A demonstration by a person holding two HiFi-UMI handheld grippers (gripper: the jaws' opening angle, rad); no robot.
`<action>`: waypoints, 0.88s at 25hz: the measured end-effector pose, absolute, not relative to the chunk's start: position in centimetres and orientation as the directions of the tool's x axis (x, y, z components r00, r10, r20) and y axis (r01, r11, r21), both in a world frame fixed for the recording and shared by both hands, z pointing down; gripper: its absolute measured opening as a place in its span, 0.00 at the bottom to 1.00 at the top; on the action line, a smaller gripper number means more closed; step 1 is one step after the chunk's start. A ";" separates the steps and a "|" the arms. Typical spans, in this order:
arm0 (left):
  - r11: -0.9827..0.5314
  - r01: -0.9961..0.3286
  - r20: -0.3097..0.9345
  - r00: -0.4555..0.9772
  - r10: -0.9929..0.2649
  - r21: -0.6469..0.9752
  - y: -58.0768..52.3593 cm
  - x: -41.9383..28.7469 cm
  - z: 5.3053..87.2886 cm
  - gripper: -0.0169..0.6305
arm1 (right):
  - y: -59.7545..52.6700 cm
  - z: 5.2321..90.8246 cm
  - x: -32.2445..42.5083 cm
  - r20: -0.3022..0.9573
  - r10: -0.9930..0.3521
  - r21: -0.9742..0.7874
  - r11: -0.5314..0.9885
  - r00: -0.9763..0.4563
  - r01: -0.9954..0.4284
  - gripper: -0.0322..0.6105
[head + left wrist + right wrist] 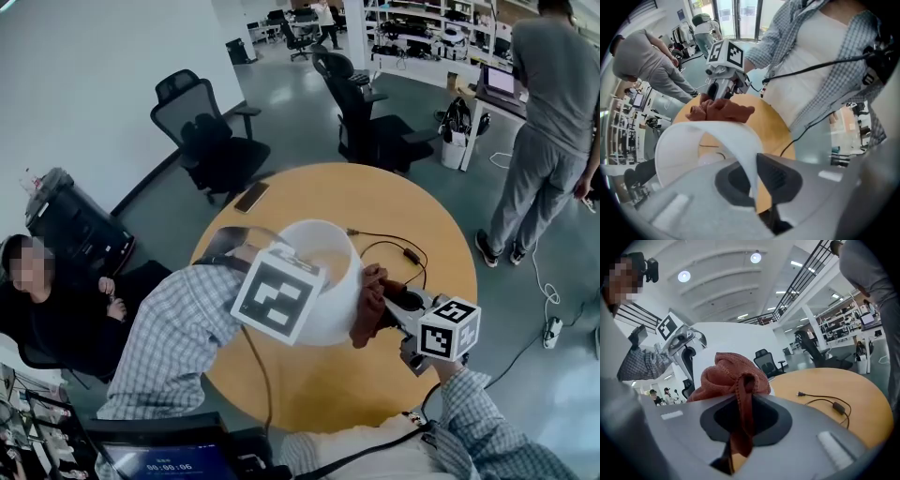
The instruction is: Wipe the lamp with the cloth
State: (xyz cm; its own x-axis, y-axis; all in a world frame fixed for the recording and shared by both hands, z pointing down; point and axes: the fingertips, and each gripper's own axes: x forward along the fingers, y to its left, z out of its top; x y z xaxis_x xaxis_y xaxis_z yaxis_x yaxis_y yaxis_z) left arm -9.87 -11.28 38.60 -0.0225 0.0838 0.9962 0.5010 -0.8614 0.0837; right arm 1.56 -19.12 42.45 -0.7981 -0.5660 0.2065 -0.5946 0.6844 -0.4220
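Left gripper [754, 180], pointing down, clamps the rim of the white lamp shade [333, 300] on the round table [309, 192]. Right gripper [740, 413] pinches the rust cloth [733, 376], apparently touching the shade's outer wall. Judged: wiping in hand; next, sweep the cloth round the wall.

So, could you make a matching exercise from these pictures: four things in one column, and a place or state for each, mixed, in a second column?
Things
1. lampshade
2. cloth
3. phone
4. power cable

Place or state
A. lying flat near the far edge of the table
B. pinched at its rim by the left gripper
C. loose on the table, plug free
D. bunched in the right gripper

Pairs: 1-B, 2-D, 3-A, 4-C
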 end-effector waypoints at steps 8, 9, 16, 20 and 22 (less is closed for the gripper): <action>-0.843 0.536 0.999 -0.014 0.053 0.052 -10.6 -9.3 38.8 0.06 | -22.9 36.1 2.1 0.091 -0.588 -0.348 0.737 -0.804 -0.579 0.12; -0.841 0.539 0.999 -0.014 0.049 0.049 -10.5 -9.2 38.8 0.06 | -23.6 35.1 2.1 0.076 -0.581 -0.335 0.751 -0.811 -0.569 0.12; -0.836 0.548 1.000 -0.008 0.028 0.027 -10.1 -9.0 39.1 0.06 | -27.8 30.5 -1.6 0.070 -0.450 -0.216 0.864 -0.890 -0.454 0.12; -0.835 0.550 1.000 -0.005 0.025 0.024 -9.8 -9.0 39.2 0.06 | -29.7 31.5 -4.6 0.161 -0.338 -0.204 0.908 -0.927 -0.366 0.12; -0.835 0.550 1.000 -0.003 0.025 0.022 -9.7 -8.9 39.2 0.06 | -30.3 33.5 -5.4 0.214 -0.293 -0.229 0.912 -0.932 -0.339 0.12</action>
State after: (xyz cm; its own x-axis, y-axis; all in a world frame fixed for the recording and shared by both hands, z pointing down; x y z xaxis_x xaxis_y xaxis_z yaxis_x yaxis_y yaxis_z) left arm -8.87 -9.73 39.25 -0.0025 0.0246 0.9997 0.5499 -0.8350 0.0219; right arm -5.41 -30.30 33.47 -0.9319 -0.2927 0.2143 -0.3393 0.9124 -0.2288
